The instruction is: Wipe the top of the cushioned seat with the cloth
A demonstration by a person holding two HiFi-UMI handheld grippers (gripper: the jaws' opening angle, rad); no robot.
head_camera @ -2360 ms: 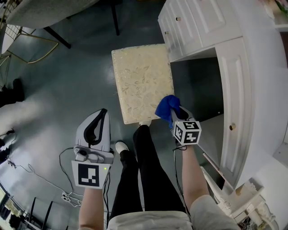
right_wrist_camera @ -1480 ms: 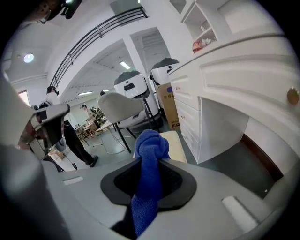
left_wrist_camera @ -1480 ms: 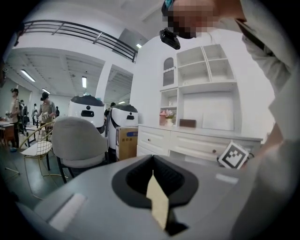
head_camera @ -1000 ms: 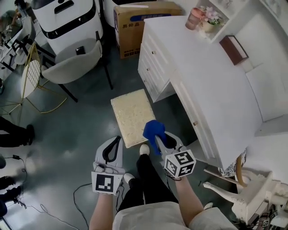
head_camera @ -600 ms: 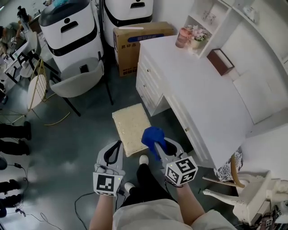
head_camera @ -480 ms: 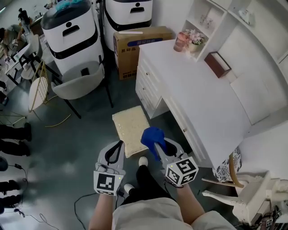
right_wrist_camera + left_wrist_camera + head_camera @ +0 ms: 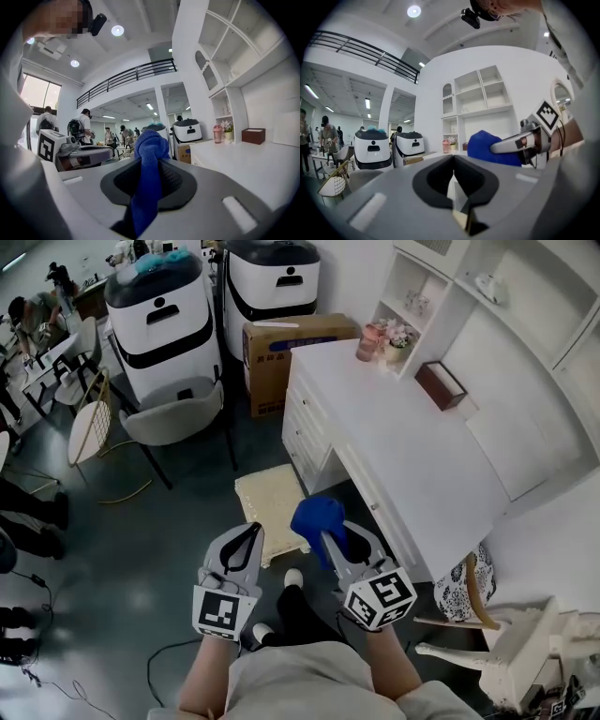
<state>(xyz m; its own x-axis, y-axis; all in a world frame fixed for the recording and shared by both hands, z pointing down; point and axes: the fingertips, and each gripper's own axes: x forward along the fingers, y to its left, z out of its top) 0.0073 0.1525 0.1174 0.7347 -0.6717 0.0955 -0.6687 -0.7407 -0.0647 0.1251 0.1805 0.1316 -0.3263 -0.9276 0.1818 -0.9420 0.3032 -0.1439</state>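
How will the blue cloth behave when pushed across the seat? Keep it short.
The cloth is likely floppy: it bunches past the right gripper's shut jaws and trails limp between them. Probably light, since a pinch carries it. It may fold rather than slide flat.

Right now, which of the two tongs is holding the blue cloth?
The right tongs, shut on the blue cloth. The left tongs are shut with nothing between them.

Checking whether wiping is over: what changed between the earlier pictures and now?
The right gripper lifted the blue cloth off the near corner of the cushioned seat, rising as the person straightened. It stayed shut on the cloth; the left gripper stayed shut, empty; the seat stayed put.
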